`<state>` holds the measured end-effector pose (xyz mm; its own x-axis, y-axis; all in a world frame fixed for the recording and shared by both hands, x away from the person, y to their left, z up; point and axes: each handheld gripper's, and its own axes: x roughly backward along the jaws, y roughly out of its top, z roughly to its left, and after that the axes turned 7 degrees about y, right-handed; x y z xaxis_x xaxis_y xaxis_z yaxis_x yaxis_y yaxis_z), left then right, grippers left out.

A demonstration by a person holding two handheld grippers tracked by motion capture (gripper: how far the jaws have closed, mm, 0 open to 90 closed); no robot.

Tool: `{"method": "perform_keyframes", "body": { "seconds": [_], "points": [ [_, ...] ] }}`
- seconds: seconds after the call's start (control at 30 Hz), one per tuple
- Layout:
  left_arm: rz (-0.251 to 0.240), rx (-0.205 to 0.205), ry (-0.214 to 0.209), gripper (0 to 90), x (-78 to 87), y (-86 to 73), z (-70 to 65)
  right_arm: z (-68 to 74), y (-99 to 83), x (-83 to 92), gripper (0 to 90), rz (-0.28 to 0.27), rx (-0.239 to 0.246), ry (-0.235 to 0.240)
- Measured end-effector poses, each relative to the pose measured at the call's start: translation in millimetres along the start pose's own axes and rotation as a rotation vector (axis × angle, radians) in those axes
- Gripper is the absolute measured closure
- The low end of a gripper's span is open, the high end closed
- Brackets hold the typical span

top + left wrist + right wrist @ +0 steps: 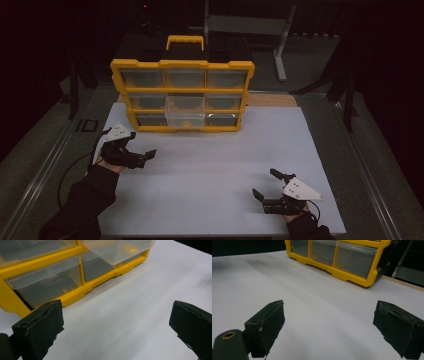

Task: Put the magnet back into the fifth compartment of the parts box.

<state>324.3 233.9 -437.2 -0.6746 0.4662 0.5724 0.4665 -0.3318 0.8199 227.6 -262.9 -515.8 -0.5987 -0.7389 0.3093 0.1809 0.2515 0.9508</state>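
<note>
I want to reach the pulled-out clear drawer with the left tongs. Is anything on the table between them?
Nothing visible is. Bare white tabletop lies between the open left tongs and the clear drawer, which sticks out of the middle of the yellow cabinet.

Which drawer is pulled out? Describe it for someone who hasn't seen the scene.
Find the yellow drawer cabinet standing at the far edge of the white table. The middle drawer of its middle row sticks out toward the person, overhanging the bottom row; its neighbours sit flush.

It looks like a dim lab or workshop: a white table [210, 170] on metal rails, a yellow drawer cabinet [182, 95], a metal stand [250, 25] far behind.
</note>
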Motion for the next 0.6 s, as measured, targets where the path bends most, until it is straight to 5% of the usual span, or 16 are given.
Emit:
{"method": "perform_keyframes", "body": {
  "seconds": [0.6],
  "points": [
    [-0.024, 0.034, -0.028, 0.0, -0.4, -38.3, -22.2, 0.0, 0.0, -0.1, 10.0, 0.0, -0.002, 0.002]
  ]
}}
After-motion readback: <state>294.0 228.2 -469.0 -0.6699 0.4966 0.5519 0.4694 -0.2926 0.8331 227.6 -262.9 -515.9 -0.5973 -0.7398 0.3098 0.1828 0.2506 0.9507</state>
